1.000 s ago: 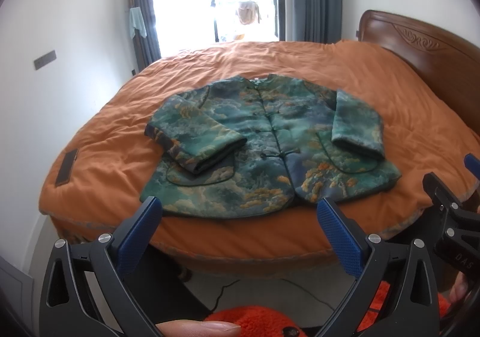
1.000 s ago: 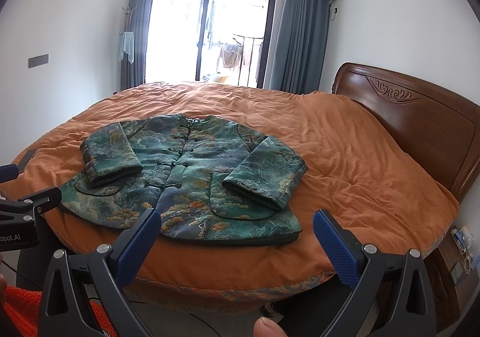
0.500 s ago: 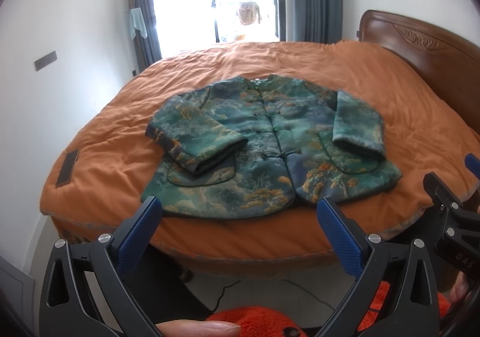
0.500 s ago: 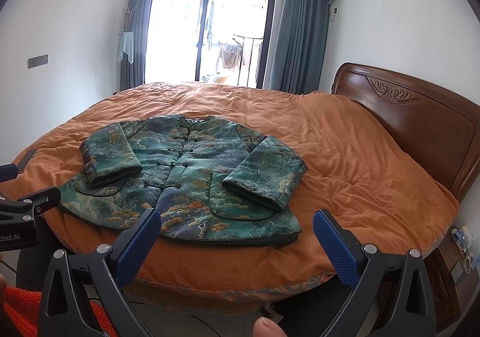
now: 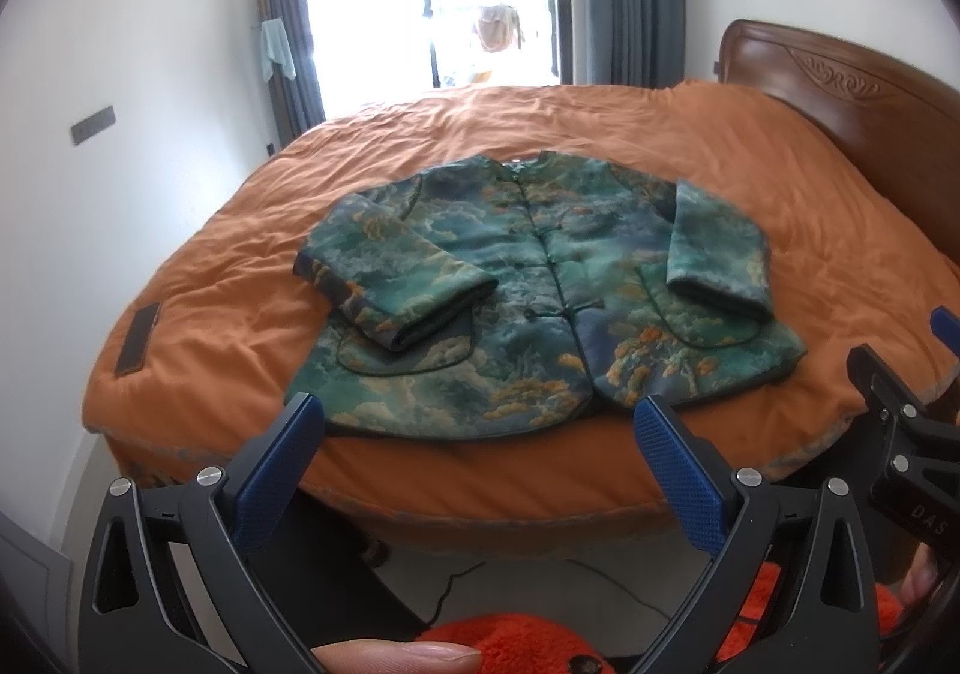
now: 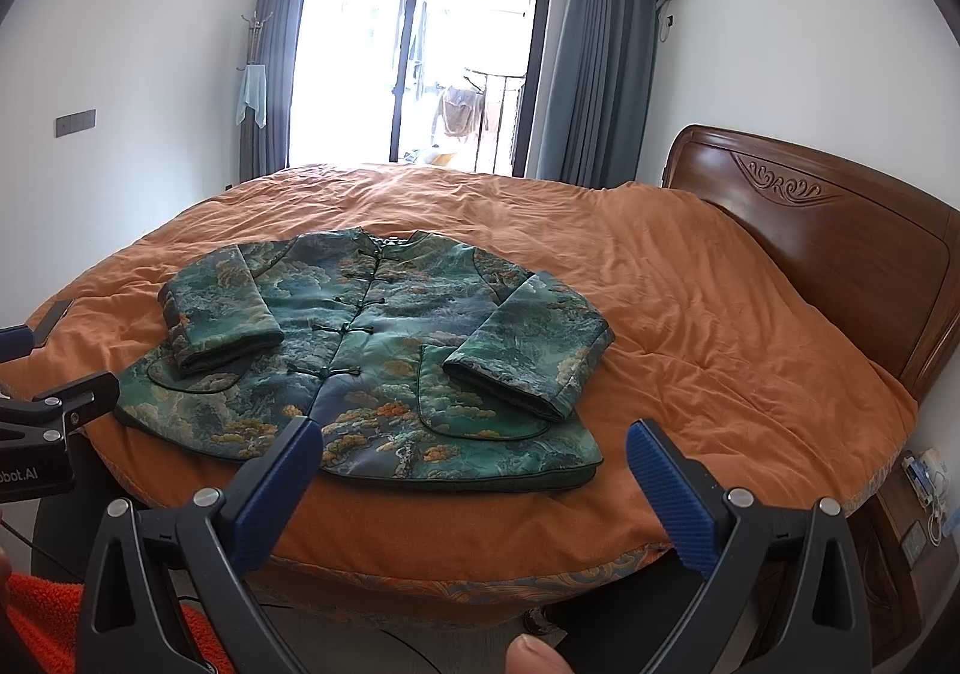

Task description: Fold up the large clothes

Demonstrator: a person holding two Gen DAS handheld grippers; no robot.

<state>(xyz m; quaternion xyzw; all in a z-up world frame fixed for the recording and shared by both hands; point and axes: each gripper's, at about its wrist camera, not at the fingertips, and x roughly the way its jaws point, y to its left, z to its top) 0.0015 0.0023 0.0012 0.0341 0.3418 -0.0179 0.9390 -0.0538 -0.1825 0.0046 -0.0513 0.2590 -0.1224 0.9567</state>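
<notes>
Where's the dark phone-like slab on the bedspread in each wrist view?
Left wrist: dark slab at left, on the orange bedspread near its edge.
Right wrist: far left edge, mostly cropped.
Shared landmark: green patterned jacket, to its right in both.

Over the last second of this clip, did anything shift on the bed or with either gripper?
Almost nothing. The left gripper tilted up slightly, so the jacket sits a touch lower in its view; the right gripper held its view. Both remain open, short of the bed, holding nothing. The jacket lies as before, both sleeves folded over its front.
</notes>
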